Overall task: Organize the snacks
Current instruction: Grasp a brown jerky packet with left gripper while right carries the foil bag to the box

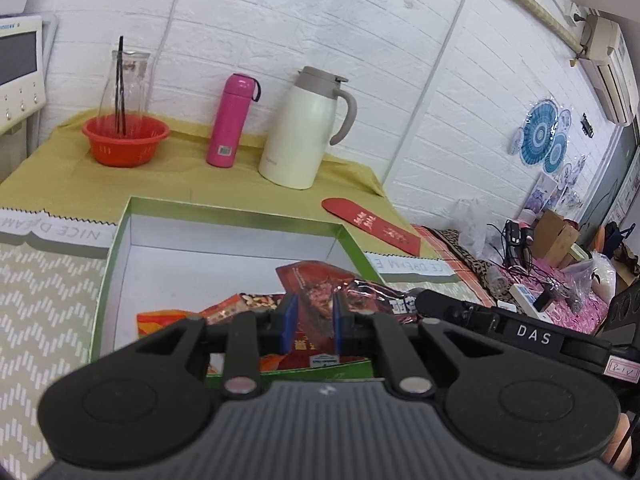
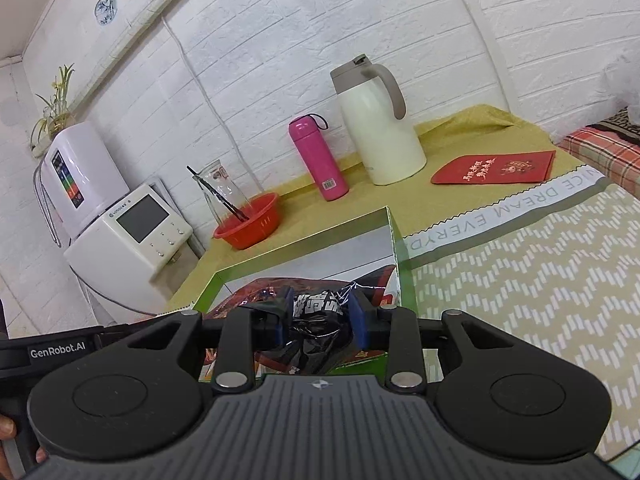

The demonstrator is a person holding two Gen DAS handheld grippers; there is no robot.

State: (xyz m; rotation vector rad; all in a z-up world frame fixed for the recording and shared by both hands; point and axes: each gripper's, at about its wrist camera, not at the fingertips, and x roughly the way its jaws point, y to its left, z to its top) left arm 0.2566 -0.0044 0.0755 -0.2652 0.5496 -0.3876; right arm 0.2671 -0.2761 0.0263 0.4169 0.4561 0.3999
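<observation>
A long dark-red foil snack packet point(image 1: 320, 300) hangs over an open green-rimmed box with a white inside point(image 1: 224, 216). My left gripper point(image 1: 315, 320) is shut on the packet's red end, with the blue pads point(image 1: 290, 320) pressing both sides. My right gripper point(image 2: 322, 314) is shut on the crumpled black end with white characters point(image 2: 320, 308), above the same box point(image 2: 304, 240). In the left wrist view the right gripper point(image 1: 424, 300) comes in from the right at that black end. An orange packet point(image 1: 160, 320) and a nut packet point(image 1: 248, 302) lie in the box.
Behind the box on the yellow cloth stand a red basket point(image 1: 126, 138) with a glass jar, a pink flask point(image 1: 232, 120) and a white jug point(image 1: 300, 128). A red envelope point(image 1: 372, 224) lies to the right. A white dispenser point(image 2: 132, 236) stands left; cluttered bedding point(image 1: 540, 280) lies right.
</observation>
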